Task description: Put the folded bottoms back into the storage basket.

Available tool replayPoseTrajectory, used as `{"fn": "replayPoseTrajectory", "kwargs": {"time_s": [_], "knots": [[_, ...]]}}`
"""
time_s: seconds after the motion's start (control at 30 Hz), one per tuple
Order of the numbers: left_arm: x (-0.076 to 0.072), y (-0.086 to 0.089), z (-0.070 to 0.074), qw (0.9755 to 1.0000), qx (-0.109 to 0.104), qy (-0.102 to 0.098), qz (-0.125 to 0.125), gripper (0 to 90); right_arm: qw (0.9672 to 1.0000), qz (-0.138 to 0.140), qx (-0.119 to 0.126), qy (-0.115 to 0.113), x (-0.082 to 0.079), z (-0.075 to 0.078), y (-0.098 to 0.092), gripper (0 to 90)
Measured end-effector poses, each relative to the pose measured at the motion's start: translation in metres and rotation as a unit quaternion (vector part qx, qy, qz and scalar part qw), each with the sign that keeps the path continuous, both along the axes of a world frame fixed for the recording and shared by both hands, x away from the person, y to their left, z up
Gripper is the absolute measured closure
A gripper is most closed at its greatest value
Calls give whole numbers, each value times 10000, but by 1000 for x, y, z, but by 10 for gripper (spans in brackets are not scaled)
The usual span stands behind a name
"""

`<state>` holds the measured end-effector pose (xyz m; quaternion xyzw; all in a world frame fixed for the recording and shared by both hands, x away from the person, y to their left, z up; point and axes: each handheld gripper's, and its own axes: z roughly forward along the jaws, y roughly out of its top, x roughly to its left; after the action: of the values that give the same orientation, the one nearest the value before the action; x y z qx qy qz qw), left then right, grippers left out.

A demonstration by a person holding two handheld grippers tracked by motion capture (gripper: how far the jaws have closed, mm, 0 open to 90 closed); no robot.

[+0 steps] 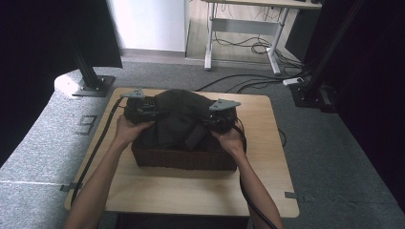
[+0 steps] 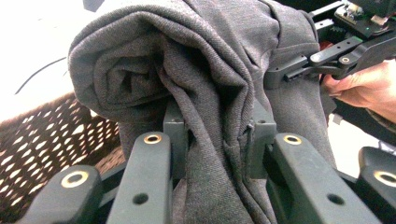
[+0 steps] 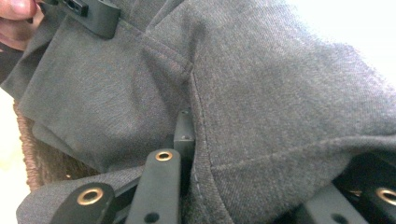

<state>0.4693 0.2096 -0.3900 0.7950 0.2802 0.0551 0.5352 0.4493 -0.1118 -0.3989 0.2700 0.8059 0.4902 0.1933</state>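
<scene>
From above, the left gripper (image 1: 139,109) and right gripper (image 1: 220,117) are holding a folded grey garment (image 1: 174,119) over a woven basket (image 1: 184,160) mid-bench (image 1: 200,188), at nine and three o'clock, apparently for lowering in. Left gripper view: jaws are clamping a fabric fold (image 2: 215,154). Right gripper view: jaws are pinching a seamed edge (image 3: 198,140).

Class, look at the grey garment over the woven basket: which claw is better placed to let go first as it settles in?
Probably the right claw: its side of the garment already hangs low against the basket. The left claw grips the bulky rolled bundle, probably not yet settled.
</scene>
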Motion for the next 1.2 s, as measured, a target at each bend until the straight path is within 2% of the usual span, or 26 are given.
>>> {"fn": "replayPoseTrajectory", "kwargs": {"time_s": [0.2, 0.33, 0.43, 0.53, 0.77, 0.83, 0.9, 0.97, 1.2], "knots": [[-3, 11, -10, 9997, 200, 126, 109, 688, 9997, 66, -57, 220, 7, -14, 17, 709], [-4, 6, -14, 9993, 284, 197, 138, 689, 9992, 54, -174, 345, 8, -19, 19, 709], [-1, -2, -16, 9991, 300, 277, 98, 688, 9989, -15, -209, 417, 8, -21, 13, 709], [2, -19, -21, 9984, 476, 309, 10, 688, 9983, -151, -352, 448, 7, -21, 4, 709], [8, -47, -30, 9979, 404, 473, -192, 687, 9965, -407, -477, 550, 4, -23, -26, 708], [9, -47, -32, 9976, 412, 523, -195, 687, 9961, -427, -501, 580, 4, -24, -28, 708], [9, -46, -33, 9970, 512, 554, -162, 687, 9959, -429, -529, 595, 4, -25, -27, 708], [9, -43, -34, 9964, 629, 563, -106, 687, 9955, -426, -568, 630, 5, -28, -22, 707], [4, -20, -31, 9948, 799, 629, 65, 687, 9950, -293, -615, 734, 9, -28, 2, 707]]}}
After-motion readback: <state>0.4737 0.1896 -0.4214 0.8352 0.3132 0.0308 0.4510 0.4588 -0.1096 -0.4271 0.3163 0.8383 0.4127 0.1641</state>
